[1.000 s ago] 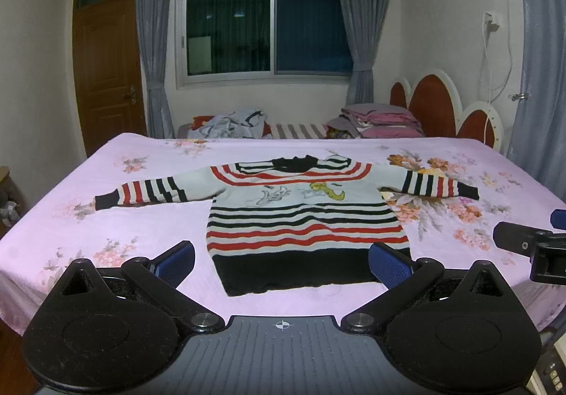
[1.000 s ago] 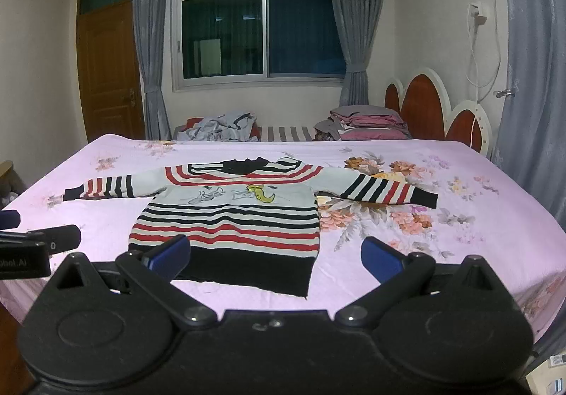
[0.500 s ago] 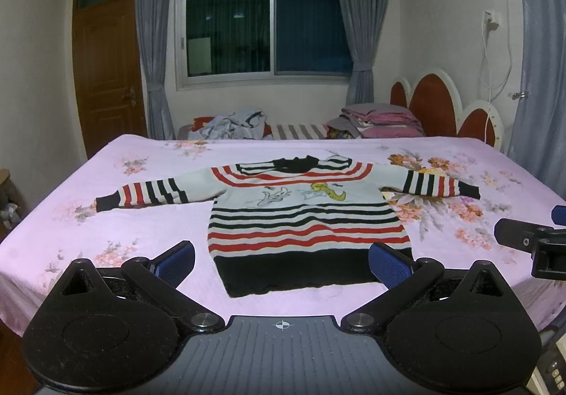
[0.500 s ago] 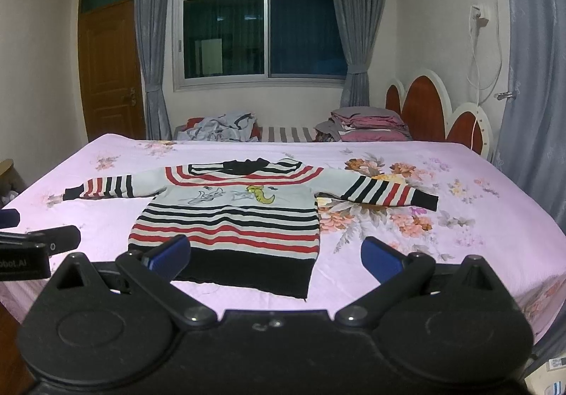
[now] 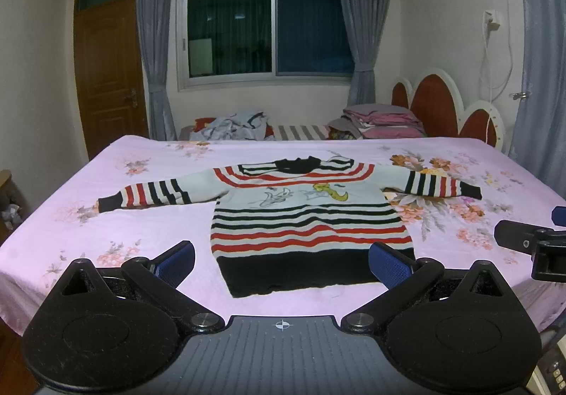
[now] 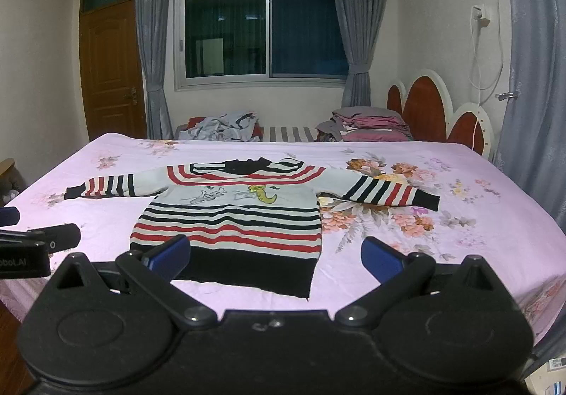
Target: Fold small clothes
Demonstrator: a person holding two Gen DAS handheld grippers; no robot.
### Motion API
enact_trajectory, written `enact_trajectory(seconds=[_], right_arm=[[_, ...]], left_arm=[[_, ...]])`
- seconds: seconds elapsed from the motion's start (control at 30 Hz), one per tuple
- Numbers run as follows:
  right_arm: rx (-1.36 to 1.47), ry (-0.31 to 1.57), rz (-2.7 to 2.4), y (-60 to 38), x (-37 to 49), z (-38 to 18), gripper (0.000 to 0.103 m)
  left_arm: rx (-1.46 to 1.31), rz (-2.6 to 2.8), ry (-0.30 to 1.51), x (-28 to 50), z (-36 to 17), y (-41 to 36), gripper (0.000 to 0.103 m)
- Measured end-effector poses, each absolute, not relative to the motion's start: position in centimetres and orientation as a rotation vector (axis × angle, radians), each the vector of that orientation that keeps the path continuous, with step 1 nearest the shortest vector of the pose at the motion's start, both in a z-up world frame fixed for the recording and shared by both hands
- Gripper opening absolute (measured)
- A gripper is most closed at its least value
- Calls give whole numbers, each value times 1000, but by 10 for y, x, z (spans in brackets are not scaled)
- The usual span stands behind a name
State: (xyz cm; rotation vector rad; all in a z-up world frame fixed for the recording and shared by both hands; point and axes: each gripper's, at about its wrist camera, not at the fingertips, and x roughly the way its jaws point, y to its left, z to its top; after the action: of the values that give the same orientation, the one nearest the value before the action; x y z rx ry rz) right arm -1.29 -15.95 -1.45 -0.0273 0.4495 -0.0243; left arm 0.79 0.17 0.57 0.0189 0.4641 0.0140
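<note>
1. Blue-padded fingers (image 5: 175, 262) of the left gripper (image 5: 281, 262) stand spread wide with nothing between them, held above the near edge of the bed; the right gripper (image 6: 276, 257) is likewise splayed and empty, its fingers (image 6: 380, 259) hanging over the same edge.
2. Pink floral sheeting covers the bed (image 5: 141, 218), which fills the middle of both wrist views and runs back to a red-and-white scalloped headboard (image 5: 435, 108) at the right.
3. Grey curtains (image 5: 152, 41) frame a dark window (image 5: 265, 16) in the far wall, with a brown wooden door (image 5: 106, 73) at the left.
4. Laid flat on the bed, front up and sleeves stretched out to either side, is the striped sweater (image 5: 304, 218): red, black and pale bands, a black hem nearest the cameras, a black collar farthest away and a small cartoon print across the chest.
5. In the left wrist view the sweater's hem lies between the two fingers; in the right wrist view it sits toward the left finger.
6. Beyond the bed, a heap of rumpled clothes (image 5: 237, 126) lies left of a neat stack of pink and grey folded bedding (image 5: 382, 119).
7. Each gripper's black tip shows at the edge of the other's view.
</note>
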Motion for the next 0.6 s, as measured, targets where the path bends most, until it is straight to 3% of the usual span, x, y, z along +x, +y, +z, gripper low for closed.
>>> enact_trajectory(seconds=[0.6], right_arm=[[-33,448,-26,-155,-6,-19,103]], left_arm=[[30,29,454,18,6,5,103]])
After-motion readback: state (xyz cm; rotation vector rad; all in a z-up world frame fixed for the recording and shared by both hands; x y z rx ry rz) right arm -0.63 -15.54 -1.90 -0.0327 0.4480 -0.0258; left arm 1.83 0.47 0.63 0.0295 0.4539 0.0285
